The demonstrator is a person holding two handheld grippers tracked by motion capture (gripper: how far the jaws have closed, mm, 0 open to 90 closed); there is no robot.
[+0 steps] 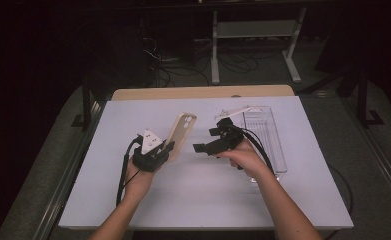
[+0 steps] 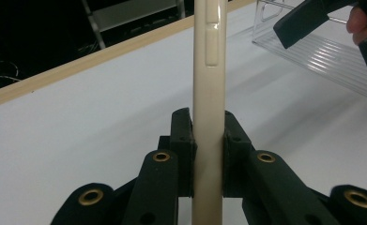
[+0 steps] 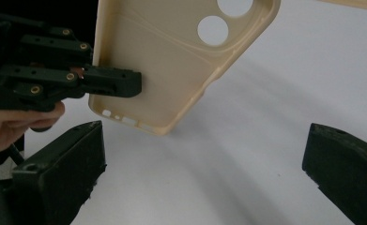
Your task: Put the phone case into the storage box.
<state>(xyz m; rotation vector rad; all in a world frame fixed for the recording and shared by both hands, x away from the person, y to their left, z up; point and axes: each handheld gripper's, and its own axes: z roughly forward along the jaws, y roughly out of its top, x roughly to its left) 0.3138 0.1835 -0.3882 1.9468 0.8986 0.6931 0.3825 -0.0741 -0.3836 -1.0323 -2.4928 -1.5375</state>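
Observation:
A cream phone case point(image 1: 181, 134) with camera cutouts is held up off the white table, leaning up and to the right. My left gripper point(image 1: 167, 148) is shut on its lower end. In the left gripper view the case point(image 2: 209, 93) stands edge-on between the two black pads point(image 2: 183, 140), which press on both its faces. My right gripper point(image 1: 208, 140) is just right of the case, jaws wide apart and holding nothing. In the right gripper view the case point(image 3: 172, 51) hangs ahead of the spread jaws, with the left gripper point(image 3: 120, 83) clamped on its edge.
A clear plastic tray point(image 1: 265, 135) lies on the white table point(image 1: 193, 195) behind my right hand, a pale flat piece point(image 1: 235, 110) resting on its far rim. A wooden board edge point(image 1: 203, 92) runs along the table's back. Dark floor, cables and a metal frame point(image 1: 253, 35) lie beyond.

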